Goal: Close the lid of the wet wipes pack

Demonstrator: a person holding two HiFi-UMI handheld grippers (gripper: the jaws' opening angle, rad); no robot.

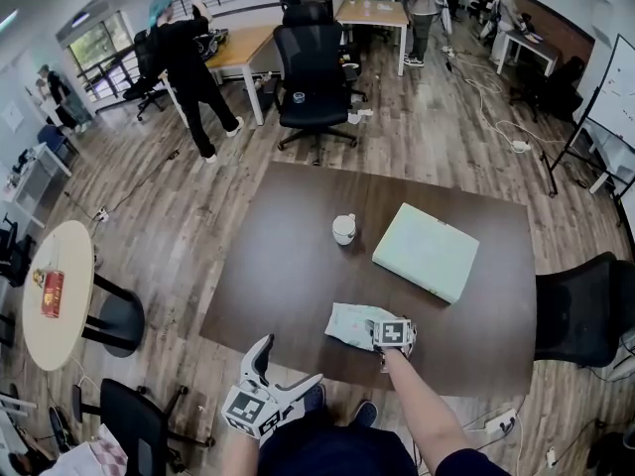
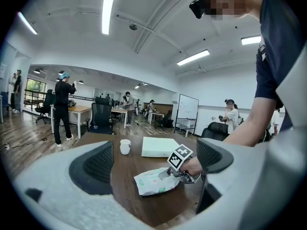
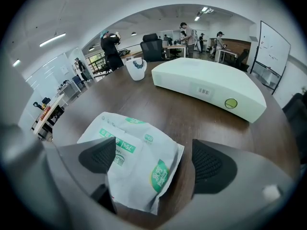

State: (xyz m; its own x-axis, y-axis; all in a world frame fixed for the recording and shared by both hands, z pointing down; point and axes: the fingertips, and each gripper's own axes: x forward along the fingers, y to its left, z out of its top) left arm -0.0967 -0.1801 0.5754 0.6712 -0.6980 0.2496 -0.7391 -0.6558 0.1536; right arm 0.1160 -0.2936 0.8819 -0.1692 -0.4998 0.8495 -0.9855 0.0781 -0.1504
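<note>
Crinkled white-and-green wipes pack (image 3: 139, 143) lies limp on the dark wood-grain table (image 3: 201, 123), between the right gripper's (image 3: 154, 161) ribbed pads, which stand wide apart. Beyond sit a smooth pale-green box (image 3: 206, 87) and a white cup (image 3: 136, 70). Head view alone places the left gripper (image 1: 283, 370) off the table's near edge, jaws apart, empty.

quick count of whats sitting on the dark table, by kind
wet wipes pack: 1
cup: 1
pale green box: 1
total: 3
</note>
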